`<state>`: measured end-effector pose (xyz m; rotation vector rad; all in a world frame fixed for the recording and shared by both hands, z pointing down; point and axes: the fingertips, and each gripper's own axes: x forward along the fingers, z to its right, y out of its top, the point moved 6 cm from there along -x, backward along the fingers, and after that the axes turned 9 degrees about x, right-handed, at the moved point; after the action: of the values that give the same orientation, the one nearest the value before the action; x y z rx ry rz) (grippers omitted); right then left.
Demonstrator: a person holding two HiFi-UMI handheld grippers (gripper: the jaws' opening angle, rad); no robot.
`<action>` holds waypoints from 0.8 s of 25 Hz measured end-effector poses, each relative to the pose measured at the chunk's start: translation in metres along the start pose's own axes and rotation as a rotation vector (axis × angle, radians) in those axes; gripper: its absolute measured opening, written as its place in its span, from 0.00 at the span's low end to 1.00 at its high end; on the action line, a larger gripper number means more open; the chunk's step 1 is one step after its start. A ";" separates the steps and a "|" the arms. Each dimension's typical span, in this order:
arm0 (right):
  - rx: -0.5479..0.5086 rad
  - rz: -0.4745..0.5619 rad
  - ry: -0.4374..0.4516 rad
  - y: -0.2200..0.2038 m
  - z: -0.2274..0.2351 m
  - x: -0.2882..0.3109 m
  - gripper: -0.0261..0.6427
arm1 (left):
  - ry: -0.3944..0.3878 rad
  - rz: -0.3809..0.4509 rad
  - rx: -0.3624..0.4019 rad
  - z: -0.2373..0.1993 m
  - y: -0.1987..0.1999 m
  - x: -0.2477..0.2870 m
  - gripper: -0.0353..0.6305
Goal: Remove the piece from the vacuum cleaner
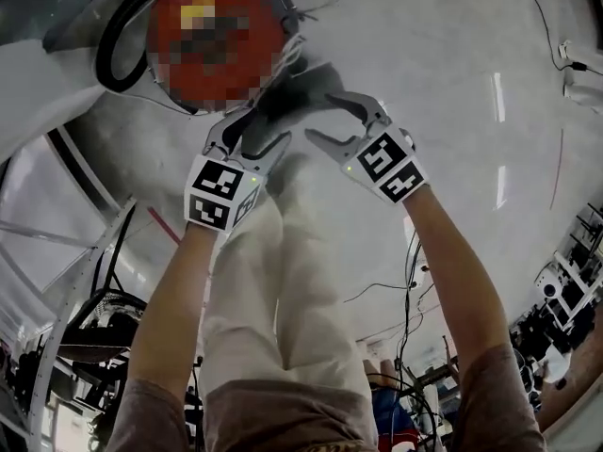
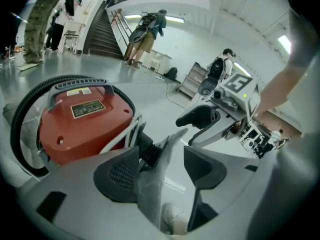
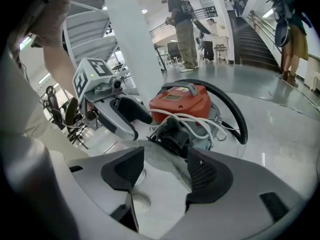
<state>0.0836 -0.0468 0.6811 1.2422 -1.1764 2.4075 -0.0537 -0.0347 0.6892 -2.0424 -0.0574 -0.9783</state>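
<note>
the red vacuum cleaner (image 2: 80, 124) sits on the floor (image 1: 452, 83). a black hose (image 3: 235, 109) loops round it and a white cord (image 3: 192, 119) lies on top. the grey piece (image 3: 162, 159) sticks out of its front, joined on by a black ribbed neck (image 3: 172, 136). the piece is flat and comes to a point at its free end.

the left hand-held gripper (image 2: 162, 164) is wide open. the grey piece runs between its jaws, close to one pad, but nothing is pressing on it. the right hand-held gripper (image 3: 165, 166) is wide open too. the same piece lies between its jaws, with the ribbed neck just past them. neither one holds anything yet.

the piece looks thin and light, like cloth or felt, so it will likely bend and flop if it is pinched near the tip. the surface looks dull, not shiny, so it should not slip much. the best place to grab seems to be close to the black neck, where it looks stiffer. the vacuum cleaner looks far heavier than the piece, but it may slide on the smooth floor when pulled. one hand-held gripper could steady it while the other pulls straight out.
</note>
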 end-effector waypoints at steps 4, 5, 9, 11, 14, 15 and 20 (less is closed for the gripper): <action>-0.103 -0.090 0.015 -0.010 0.009 0.018 0.40 | -0.006 -0.063 0.042 0.000 -0.016 0.018 0.44; -0.122 -0.108 0.021 -0.011 0.011 0.023 0.40 | -0.008 -0.078 0.052 -0.001 -0.019 0.022 0.44; -0.198 -0.163 0.042 -0.010 0.016 0.040 0.40 | -0.004 -0.126 0.068 -0.006 -0.029 0.033 0.44; -0.234 -0.188 0.047 -0.011 0.019 0.045 0.40 | -0.006 -0.138 0.073 -0.006 -0.029 0.037 0.44; -0.303 -0.231 0.065 -0.012 0.022 0.051 0.40 | -0.020 -0.166 0.096 -0.004 -0.034 0.045 0.44; -0.329 -0.248 0.073 -0.012 0.022 0.053 0.40 | -0.026 -0.178 0.104 -0.003 -0.036 0.048 0.44; -0.422 -0.324 0.121 -0.015 0.020 0.061 0.35 | -0.019 -0.214 0.115 -0.002 -0.040 0.056 0.37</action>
<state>0.0649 -0.0618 0.7422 1.0418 -1.2504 1.8537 -0.0309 -0.0265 0.7535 -1.9683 -0.3408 -1.0611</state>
